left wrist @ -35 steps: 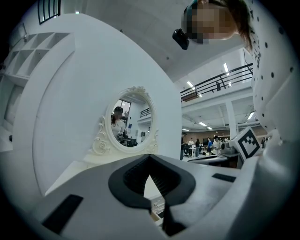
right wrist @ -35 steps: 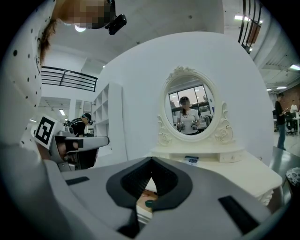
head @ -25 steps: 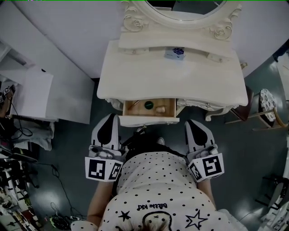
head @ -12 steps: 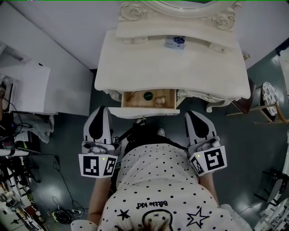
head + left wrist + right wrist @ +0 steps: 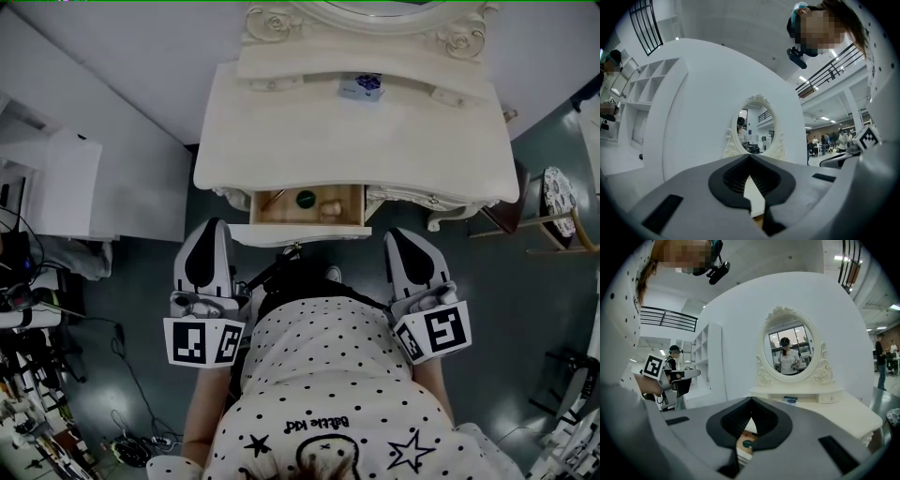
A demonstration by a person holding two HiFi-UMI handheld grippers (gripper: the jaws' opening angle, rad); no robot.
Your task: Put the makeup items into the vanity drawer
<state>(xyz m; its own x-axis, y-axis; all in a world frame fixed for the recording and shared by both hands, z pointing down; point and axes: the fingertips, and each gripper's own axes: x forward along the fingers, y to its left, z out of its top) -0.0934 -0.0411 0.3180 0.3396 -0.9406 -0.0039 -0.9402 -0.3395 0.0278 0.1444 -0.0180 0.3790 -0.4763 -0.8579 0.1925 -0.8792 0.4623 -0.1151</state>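
Observation:
The white vanity (image 5: 356, 141) has its middle drawer (image 5: 300, 232) pulled out. Inside lie a dark green round item (image 5: 306, 198), a beige item (image 5: 330, 207) and a thin stick (image 5: 272, 199). A small blue-and-white box (image 5: 362, 87) sits on the vanity's raised back shelf. My left gripper (image 5: 210, 227) hangs just left of the drawer front, shut and holding nothing. My right gripper (image 5: 397, 236) is just right of the drawer, also shut and holding nothing. In the right gripper view the green item (image 5: 747, 444) shows below the closed right gripper (image 5: 751, 401). The left gripper (image 5: 750, 157) faces the vanity's left part.
An oval mirror (image 5: 790, 350) with carved trim stands at the vanity's back. White shelving (image 5: 66, 192) is to the left, a small stool or stand (image 5: 548, 225) to the right. Cables and gear (image 5: 28, 375) lie on the dark floor at the far left.
The head view has shifted a little, so the vanity sits slightly higher in the picture. The left gripper drifted slightly; the right one, the drawer and its contents look unchanged.

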